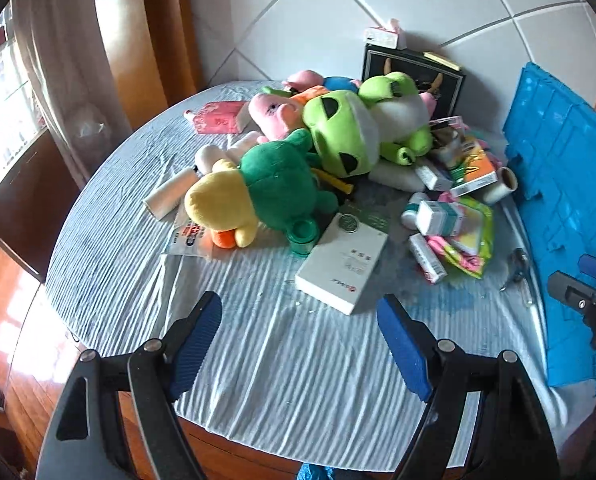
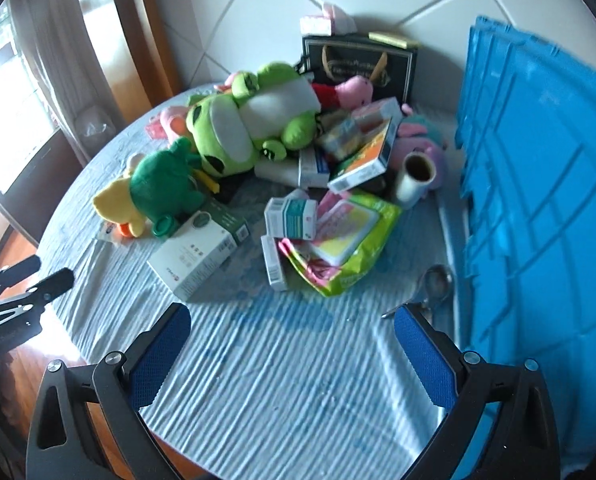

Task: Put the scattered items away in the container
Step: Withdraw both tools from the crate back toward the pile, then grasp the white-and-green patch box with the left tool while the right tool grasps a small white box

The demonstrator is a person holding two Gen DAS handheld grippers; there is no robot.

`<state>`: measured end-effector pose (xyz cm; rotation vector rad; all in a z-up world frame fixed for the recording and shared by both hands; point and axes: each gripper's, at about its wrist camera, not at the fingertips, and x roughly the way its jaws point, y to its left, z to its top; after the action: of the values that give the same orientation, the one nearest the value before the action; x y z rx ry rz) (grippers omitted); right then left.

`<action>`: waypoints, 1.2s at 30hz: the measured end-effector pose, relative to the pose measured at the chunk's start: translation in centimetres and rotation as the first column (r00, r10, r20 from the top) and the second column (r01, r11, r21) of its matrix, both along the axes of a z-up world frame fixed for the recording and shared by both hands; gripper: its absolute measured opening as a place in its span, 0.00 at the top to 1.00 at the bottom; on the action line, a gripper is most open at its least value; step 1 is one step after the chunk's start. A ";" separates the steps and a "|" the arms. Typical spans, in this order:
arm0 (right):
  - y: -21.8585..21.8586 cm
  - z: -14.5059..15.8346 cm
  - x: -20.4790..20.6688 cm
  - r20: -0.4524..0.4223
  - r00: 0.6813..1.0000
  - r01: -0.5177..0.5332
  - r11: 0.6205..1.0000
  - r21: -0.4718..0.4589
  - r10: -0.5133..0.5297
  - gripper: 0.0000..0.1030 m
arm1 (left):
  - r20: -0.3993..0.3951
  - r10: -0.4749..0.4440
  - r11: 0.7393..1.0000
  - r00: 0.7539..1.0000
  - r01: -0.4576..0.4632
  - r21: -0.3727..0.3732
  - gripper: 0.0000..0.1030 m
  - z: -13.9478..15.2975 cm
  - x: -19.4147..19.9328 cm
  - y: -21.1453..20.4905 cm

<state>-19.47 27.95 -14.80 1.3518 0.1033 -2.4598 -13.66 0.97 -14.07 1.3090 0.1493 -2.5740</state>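
Note:
A pile of items lies on the round table: a light-green frog plush [image 1: 350,132] [image 2: 241,124], a dark-green and yellow plush [image 1: 257,192] [image 2: 153,188], a white flat box [image 1: 344,264] [image 2: 197,248], small medicine boxes [image 1: 438,218] [image 2: 289,218], a green wipes pack [image 2: 350,240] and a tape roll [image 2: 414,180]. The blue container [image 1: 562,200] [image 2: 538,200] stands at the right. My left gripper [image 1: 300,338] is open and empty, short of the white box. My right gripper [image 2: 293,356] is open and empty over bare cloth.
A black gift box [image 1: 414,76] [image 2: 358,64] stands by the tiled wall with small packs on top. A metal spoon [image 2: 434,284] lies beside the container. A pink pack [image 1: 217,118] lies at the far left. The striped tablecloth [image 1: 281,360] covers the near side of the table.

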 end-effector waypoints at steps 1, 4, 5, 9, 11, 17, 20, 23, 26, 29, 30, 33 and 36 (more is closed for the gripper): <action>-0.2 -0.8 -0.4 0.010 1.000 0.002 1.000 -0.009 -0.002 0.00 | 0.008 0.020 1.000 1.000 -0.020 -0.009 0.22 -0.8 0.0 -0.8; -1.0 -3.1 -1.4 0.036 0.999 0.003 1.000 -0.025 -0.002 0.00 | 0.020 0.078 0.997 0.997 -0.078 -0.001 0.22 -2.7 0.5 -3.3; -1.4 -4.0 -1.6 0.052 0.999 0.004 1.000 -0.026 -0.002 0.00 | 0.023 0.100 0.995 0.995 -0.100 0.006 0.22 -3.3 0.7 -4.2; -2.6 -6.8 -2.6 0.117 0.993 0.013 1.000 -0.021 -0.010 0.00 | 0.055 0.145 0.989 0.988 -0.146 0.011 0.22 -5.3 0.6 -7.0; -2.8 -7.9 -3.1 0.133 0.991 0.038 0.999 -0.010 -0.036 0.00 | 0.077 0.128 0.992 0.989 -0.127 -0.009 0.22 -6.2 -0.1 -7.4; -2.5 -9.7 -4.2 0.126 0.977 0.174 0.985 -0.003 -0.172 0.00 | 0.107 -0.061 0.998 0.992 0.059 0.023 0.22 -8.5 -4.5 -5.2; -3.0 -10.5 -4.8 0.134 0.971 0.201 0.980 0.006 -0.200 0.00 | 0.111 -0.175 0.984 0.978 0.170 0.053 0.22 -9.2 -6.9 -2.7; -3.4 -11.5 -5.4 0.165 0.957 0.239 0.971 0.012 -0.238 0.00 | 0.125 -0.263 0.964 0.957 0.255 0.074 0.22 -9.8 -8.9 -0.7; -3.7 -12.2 -5.8 0.182 0.950 0.258 0.966 0.001 -0.253 0.00 | 0.148 -0.312 0.949 0.938 0.302 0.085 0.22 -10.5 -10.5 0.6; -4.1 -12.3 -6.3 0.177 0.948 0.267 0.964 0.004 -0.263 0.12 | 0.184 -0.333 0.942 0.925 0.320 0.098 0.22 -11.5 -12.0 1.2; -4.2 -12.4 -6.6 0.174 0.949 0.267 0.964 0.009 -0.264 0.22 | 0.185 -0.339 0.940 0.922 0.323 0.110 0.22 -11.6 -12.3 1.3; -4.7 -12.8 -7.5 0.176 0.950 0.257 0.966 0.032 -0.258 0.28 | 0.199 -0.349 0.936 0.916 0.330 0.125 0.22 -12.0 -13.4 1.9; -5.1 -13.3 -8.3 0.182 0.952 0.243 0.969 0.032 -0.245 0.28 | 0.222 -0.366 0.930 0.904 0.351 0.107 0.22 -12.5 -14.7 2.9</action>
<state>-27.77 22.84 -28.07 1.6790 -0.1036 -2.5143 -28.38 3.88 -26.58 1.8077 -0.0611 -2.6881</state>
